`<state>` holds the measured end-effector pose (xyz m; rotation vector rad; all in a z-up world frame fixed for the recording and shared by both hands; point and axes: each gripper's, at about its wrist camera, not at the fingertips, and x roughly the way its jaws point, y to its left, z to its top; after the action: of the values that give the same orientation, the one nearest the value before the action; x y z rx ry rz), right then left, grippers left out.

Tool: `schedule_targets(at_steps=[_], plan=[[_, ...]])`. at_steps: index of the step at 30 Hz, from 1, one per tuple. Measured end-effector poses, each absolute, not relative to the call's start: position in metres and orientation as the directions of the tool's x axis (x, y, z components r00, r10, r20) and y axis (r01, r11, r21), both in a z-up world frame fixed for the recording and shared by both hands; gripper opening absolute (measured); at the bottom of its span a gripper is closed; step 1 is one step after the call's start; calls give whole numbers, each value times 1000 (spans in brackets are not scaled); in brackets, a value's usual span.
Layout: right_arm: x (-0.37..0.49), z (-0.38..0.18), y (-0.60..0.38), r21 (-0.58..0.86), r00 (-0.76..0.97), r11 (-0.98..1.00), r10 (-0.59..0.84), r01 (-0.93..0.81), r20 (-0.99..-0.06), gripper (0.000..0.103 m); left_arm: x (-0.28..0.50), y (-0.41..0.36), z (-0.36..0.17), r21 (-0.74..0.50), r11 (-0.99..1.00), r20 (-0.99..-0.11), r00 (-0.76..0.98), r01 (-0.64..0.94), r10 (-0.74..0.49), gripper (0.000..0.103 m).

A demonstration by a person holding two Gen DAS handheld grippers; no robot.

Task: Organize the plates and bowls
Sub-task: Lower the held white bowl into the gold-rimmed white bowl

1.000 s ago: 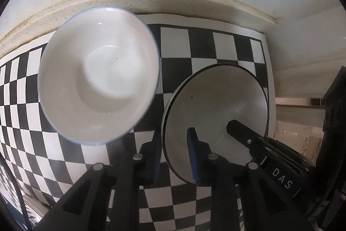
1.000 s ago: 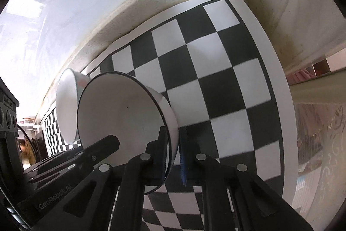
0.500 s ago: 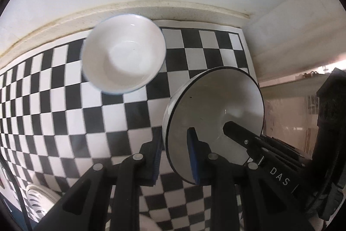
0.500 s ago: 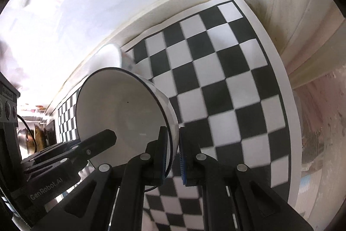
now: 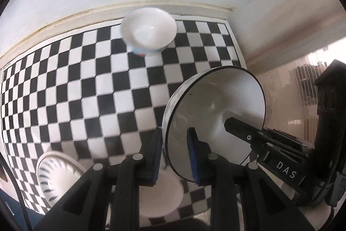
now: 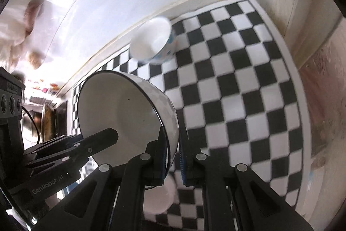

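Glossy round black-rimmed bowl (image 5: 216, 109) tilted above checkered desk (image 5: 86, 83), rim clamped by both left gripper (image 5: 175, 155) and right gripper (image 6: 173, 155), second smooth white bowl (image 5: 149, 36) near wall, ribbed plate (image 5: 54, 174) lower left.

- A black-and-white checkered mat (image 5: 90, 88) covers the counter, up to the pale wall edge.
- A small white bowl with blue marks (image 5: 149, 35) stands on the mat near the back edge.
- A white ribbed dish (image 5: 54, 172) lies at the near left.
- Another plain white dish (image 5: 160, 194) lies at the near edge, partly hidden.
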<state>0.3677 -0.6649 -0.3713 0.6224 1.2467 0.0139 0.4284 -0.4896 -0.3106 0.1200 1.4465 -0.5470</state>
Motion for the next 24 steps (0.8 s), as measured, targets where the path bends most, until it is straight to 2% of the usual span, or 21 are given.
schedule_targets(at_steps=[11, 24], plan=[[313, -396, -596, 476, 247, 836, 417, 272, -875, 12, 386, -432, -324, -202, 880, -976, -8, 429, -220, 20], [297, -452, -574, 460, 113, 834, 448, 306, -887, 11, 368, -406, -377, -202, 898, -978, -131, 391, -163, 20]])
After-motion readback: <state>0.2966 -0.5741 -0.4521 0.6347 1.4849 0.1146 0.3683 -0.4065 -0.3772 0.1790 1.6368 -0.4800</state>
